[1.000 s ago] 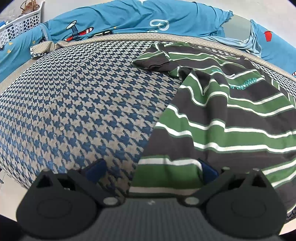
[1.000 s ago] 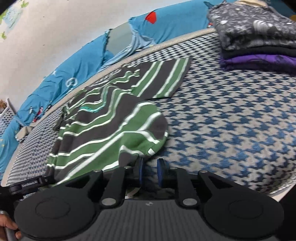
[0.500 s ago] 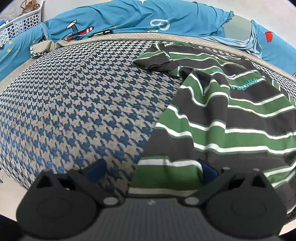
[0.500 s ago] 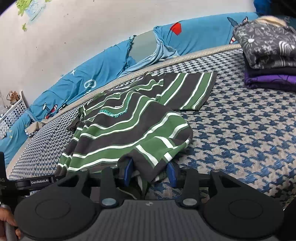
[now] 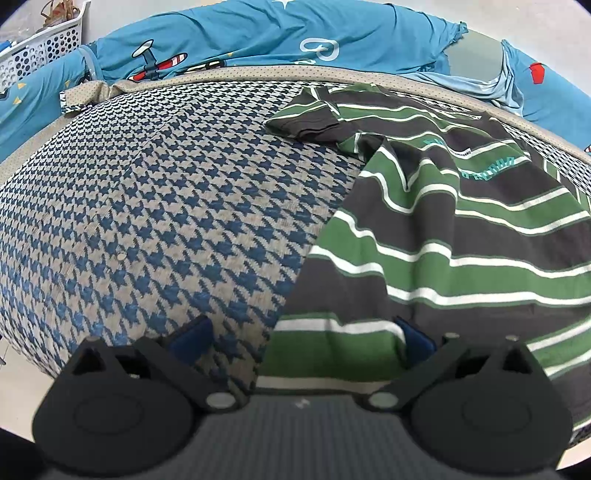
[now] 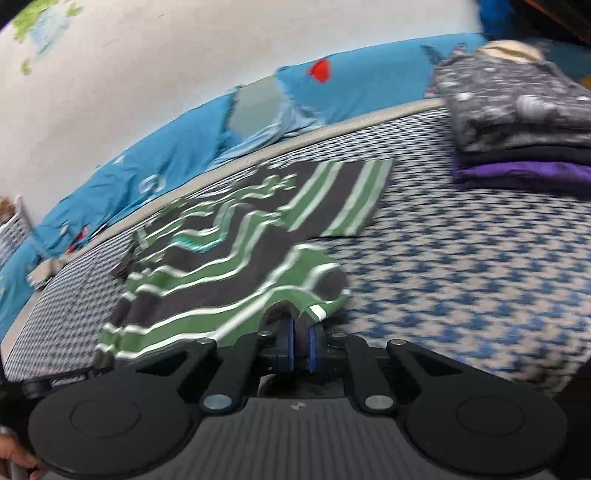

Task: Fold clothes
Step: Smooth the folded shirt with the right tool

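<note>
Jaws of the right gripper are closing on a bunched corner of the striped shirt, with dark fabric pinched between the two blue pads, which stand almost together. On the left gripper the jaws stand wide apart, the blue fingertips straddling the shirt's near hem corner without pressing on it; one rests over the bedspread, the other over the cloth. That green, dark grey and white striped shirt lies spread on the houndstooth bedspread, one sleeve reaching toward the far edge, its lower right part drawn up into a rounded fold near the right gripper. Beyond it, a blue sheet with aeroplane prints runs along the wall. A stack of folded clothes sits well apart at the right. A white basket stands far left.
</note>
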Tool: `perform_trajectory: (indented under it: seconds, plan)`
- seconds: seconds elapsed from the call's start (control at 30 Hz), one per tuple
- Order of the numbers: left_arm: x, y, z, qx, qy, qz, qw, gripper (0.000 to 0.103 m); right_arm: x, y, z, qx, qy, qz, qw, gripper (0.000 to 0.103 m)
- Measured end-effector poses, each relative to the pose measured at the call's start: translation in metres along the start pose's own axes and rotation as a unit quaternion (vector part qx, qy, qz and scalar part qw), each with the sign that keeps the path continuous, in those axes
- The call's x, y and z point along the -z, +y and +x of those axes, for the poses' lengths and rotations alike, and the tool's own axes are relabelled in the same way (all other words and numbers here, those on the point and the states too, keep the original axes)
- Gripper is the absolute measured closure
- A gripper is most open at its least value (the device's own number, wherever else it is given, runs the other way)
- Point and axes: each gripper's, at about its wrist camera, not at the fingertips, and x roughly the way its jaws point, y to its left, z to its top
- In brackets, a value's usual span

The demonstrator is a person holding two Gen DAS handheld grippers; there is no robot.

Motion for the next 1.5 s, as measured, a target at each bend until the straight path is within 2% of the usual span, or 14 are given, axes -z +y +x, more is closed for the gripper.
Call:
perform_trajectory:
  seconds: [0.13,0.27,0.43,0.53,0.63,0.7,0.8,1.0,1.17,1.4,1.5]
  plan:
    - [0.000,-0.001,-0.001,0.001,0.001,0.001,1.0000,0.000,-0.002,-0.011,-0.010,0.040,-0.007,-0.006,0.999,0.095]
    - [0.001,-0.003,-0.003,0.002,0.000,0.003,1.0000,0.000,0.000,-0.014,-0.008,0.051,0.002,-0.014,0.999,0.095]
    - [0.000,0.005,-0.005,-0.002,-0.004,-0.014,0.9999,0.000,-0.001,-0.028,-0.011,0.089,-0.005,0.026,0.996,0.090]
    - [-0.001,0.009,-0.006,-0.014,-0.007,-0.019,0.9997,0.000,-0.002,-0.028,-0.016,0.087,-0.018,0.030,0.996,0.088]
    - [-0.002,0.015,-0.007,-0.015,-0.005,-0.030,0.9994,0.000,-0.001,-0.020,-0.019,0.069,-0.027,0.019,0.997,0.088]
    - [-0.003,0.018,-0.012,-0.010,-0.018,-0.037,0.9991,0.000,0.000,-0.014,-0.020,0.053,-0.032,0.012,0.998,0.088]
    - [-0.006,0.025,-0.020,-0.008,-0.034,-0.055,0.9978,0.000,0.002,0.000,-0.016,0.006,-0.020,-0.003,1.000,0.088]
    - [-0.007,0.041,-0.018,-0.029,-0.019,-0.080,0.9962,0.000,0.018,0.035,-0.005,-0.054,0.013,-0.056,0.997,0.088]
    - [-0.015,0.046,-0.020,-0.014,-0.020,-0.089,0.9957,0.000,0.030,0.065,0.003,-0.104,0.037,-0.094,0.989,0.087]
    - [-0.040,0.052,-0.024,-0.018,-0.028,-0.068,0.9971,0.000,0.048,0.115,0.017,-0.165,0.066,-0.158,0.971,0.081]
    - [-0.045,0.055,-0.020,-0.014,-0.017,-0.051,0.9984,0.000,0.055,0.134,0.024,-0.179,0.079,-0.178,0.964,0.080]
